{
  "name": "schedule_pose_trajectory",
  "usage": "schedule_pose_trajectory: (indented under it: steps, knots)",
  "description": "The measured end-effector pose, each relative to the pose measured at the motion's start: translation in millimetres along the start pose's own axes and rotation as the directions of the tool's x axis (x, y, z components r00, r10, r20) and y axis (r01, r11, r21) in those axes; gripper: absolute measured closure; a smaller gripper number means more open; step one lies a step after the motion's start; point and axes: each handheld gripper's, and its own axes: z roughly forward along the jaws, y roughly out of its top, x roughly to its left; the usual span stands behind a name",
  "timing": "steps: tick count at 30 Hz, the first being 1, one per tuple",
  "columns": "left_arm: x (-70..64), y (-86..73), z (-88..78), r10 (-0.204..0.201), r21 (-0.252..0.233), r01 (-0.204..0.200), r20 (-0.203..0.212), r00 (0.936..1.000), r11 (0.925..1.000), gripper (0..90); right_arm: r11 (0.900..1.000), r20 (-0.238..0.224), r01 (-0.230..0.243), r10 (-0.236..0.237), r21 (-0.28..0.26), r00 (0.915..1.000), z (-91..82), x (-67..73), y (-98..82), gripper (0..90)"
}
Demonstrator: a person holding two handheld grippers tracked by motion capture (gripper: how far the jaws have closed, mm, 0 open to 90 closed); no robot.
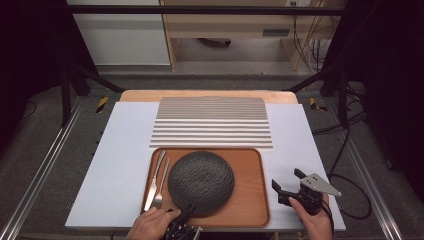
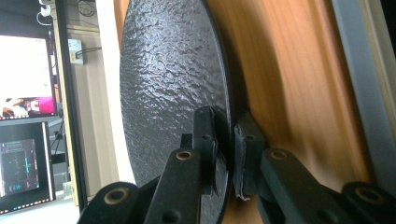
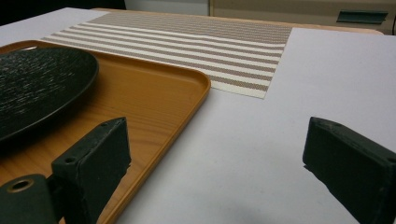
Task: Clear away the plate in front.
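Note:
A dark, rough-surfaced round plate (image 1: 201, 180) lies on a wooden tray (image 1: 250, 200) at the near side of the table. My left gripper (image 1: 189, 207) reaches in from the near edge and is shut on the plate's near rim. In the left gripper view its pads (image 2: 205, 135) pinch the plate (image 2: 173, 84) edge, one on its top face and one beneath, against the tray (image 2: 289, 93). My right gripper (image 1: 286, 178) stands open above the white table surface just right of the tray, nothing between its fingers (image 3: 100, 149). It looks past the plate (image 3: 37, 88) and tray (image 3: 154, 93).
A knife (image 1: 154, 180) and a fork (image 1: 162, 182) lie side by side on the tray's left part. A striped placemat (image 1: 212, 122) lies beyond the tray, also seen from the right gripper as the placemat (image 3: 187, 46). The white board (image 1: 115, 165) has bare room on both sides.

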Motion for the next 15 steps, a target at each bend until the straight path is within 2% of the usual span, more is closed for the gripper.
schedule_pose_trajectory:
  steps: [15]
  knots:
    - [1.0,-0.9,0.2,-0.011,-0.007,0.011,0.013,0.9999,0.9999,81.2,1.000,0.000,0.000,0.000,0.004,1.0000,0.4,0.6,-0.1,7.6]
